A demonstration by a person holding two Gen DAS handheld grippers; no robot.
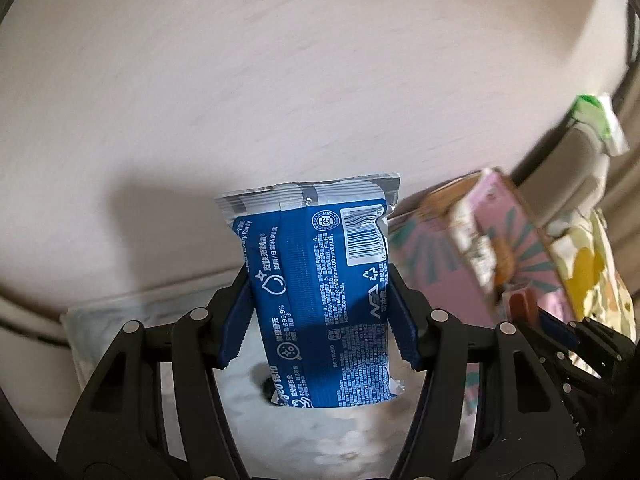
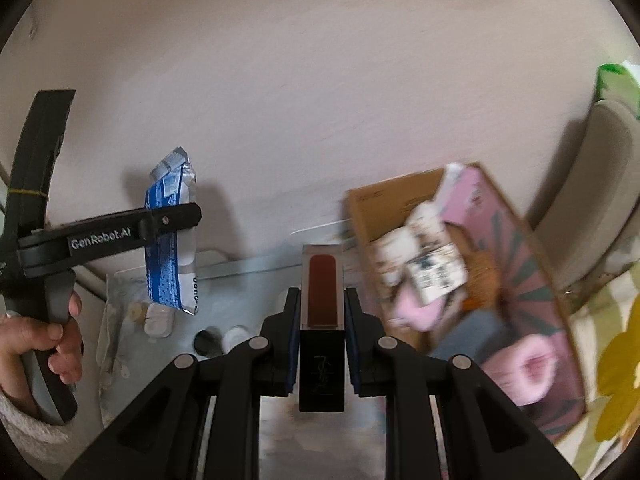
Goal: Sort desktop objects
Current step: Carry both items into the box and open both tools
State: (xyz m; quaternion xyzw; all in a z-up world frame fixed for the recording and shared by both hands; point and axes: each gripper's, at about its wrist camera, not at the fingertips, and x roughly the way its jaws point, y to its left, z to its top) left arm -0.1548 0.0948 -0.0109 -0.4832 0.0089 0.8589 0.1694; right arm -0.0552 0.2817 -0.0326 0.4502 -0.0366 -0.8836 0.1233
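Note:
My left gripper (image 1: 320, 316) is shut on a blue wet-wipes packet (image 1: 316, 292) and holds it upright above the desk. The same packet (image 2: 170, 236) shows at the left of the right wrist view, clamped in the left gripper (image 2: 176, 216). My right gripper (image 2: 322, 320) is shut on a lip-gloss tube (image 2: 322, 320) with a dark red body and a black cap, held above the desk. The right gripper's dark frame (image 1: 560, 328) shows at the lower right of the left wrist view.
A pink patterned open box (image 2: 516, 248) with small packets and pink items stands at the right, also in the left wrist view (image 1: 440, 288). Small items, a white case (image 2: 160, 320) and a black cap (image 2: 206, 342), lie on a pale tray (image 2: 240, 280). A green-and-white pack (image 1: 596, 120) sits far right.

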